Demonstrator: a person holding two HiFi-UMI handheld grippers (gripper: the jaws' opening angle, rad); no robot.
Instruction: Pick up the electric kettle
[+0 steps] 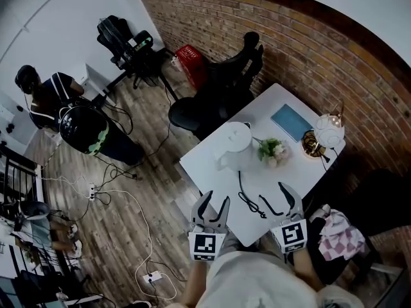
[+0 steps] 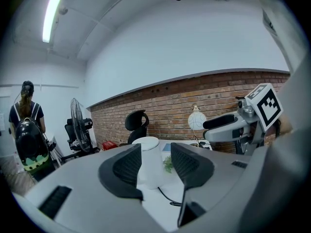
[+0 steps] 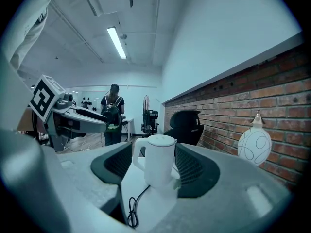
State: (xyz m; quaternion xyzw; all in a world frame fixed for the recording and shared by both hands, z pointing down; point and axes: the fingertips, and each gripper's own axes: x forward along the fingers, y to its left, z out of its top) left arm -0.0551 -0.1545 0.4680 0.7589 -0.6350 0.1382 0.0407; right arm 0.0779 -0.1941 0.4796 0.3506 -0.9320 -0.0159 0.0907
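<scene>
Both empty with jaws apart, left gripper [image 1: 216, 201] and right gripper [image 1: 280, 201] hover at the table [image 1: 282, 101] edge; looks like the approach, next up is reaching the mid-table kettle [image 1: 235, 144] and clamping it.

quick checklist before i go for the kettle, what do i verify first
1. Kettle upright on the table: ok.
2. Left gripper jaws apart, nothing between them: ok.
3. Right gripper jaws apart, nothing between them: ok.
4. Kettle within reach of the jaws: not ok, both grippers are well short of it.
5. Cord clear of the approach: not ok, it lies on the table between the grippers and the kettle.
6. Water inside: cannot tell.
</scene>
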